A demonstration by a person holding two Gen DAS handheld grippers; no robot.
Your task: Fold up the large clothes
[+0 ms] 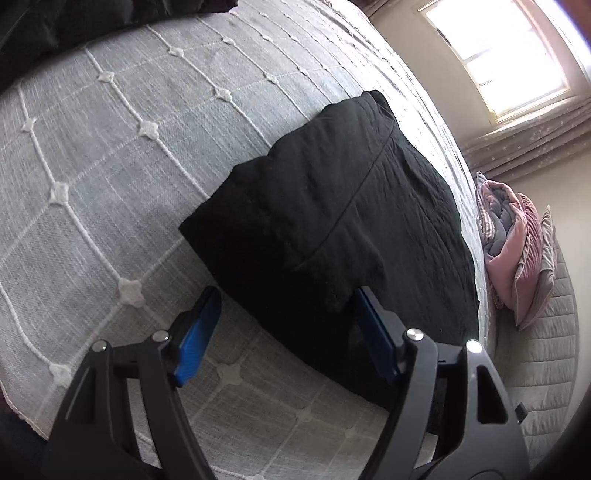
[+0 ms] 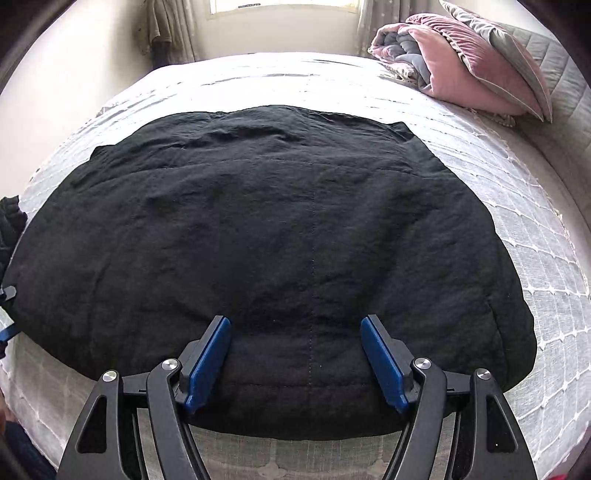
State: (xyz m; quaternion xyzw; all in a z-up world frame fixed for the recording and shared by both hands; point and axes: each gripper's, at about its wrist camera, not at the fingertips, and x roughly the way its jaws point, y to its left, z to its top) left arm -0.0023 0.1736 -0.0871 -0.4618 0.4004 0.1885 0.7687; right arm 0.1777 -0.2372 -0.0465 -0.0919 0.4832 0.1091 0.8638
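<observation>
A black garment [image 2: 266,251] lies folded into a flat rectangle on the grey bedspread [image 2: 517,229]; it also shows in the left wrist view [image 1: 332,221] with a seam running across it. My right gripper [image 2: 295,325] is open with its blue pads [image 2: 208,363] just above the garment's near edge, holding nothing. My left gripper [image 1: 286,295] is open at the garment's near corner, one pad [image 1: 197,338] over the bedspread [image 1: 110,184], the other over black cloth. It holds nothing.
A pink and grey rolled quilt with pillows [image 2: 461,62] lies at the head of the bed, also in the left wrist view [image 1: 509,251]. A window [image 1: 498,55] and curtains are beyond. More dark cloth [image 1: 74,26] lies at the bed's far side.
</observation>
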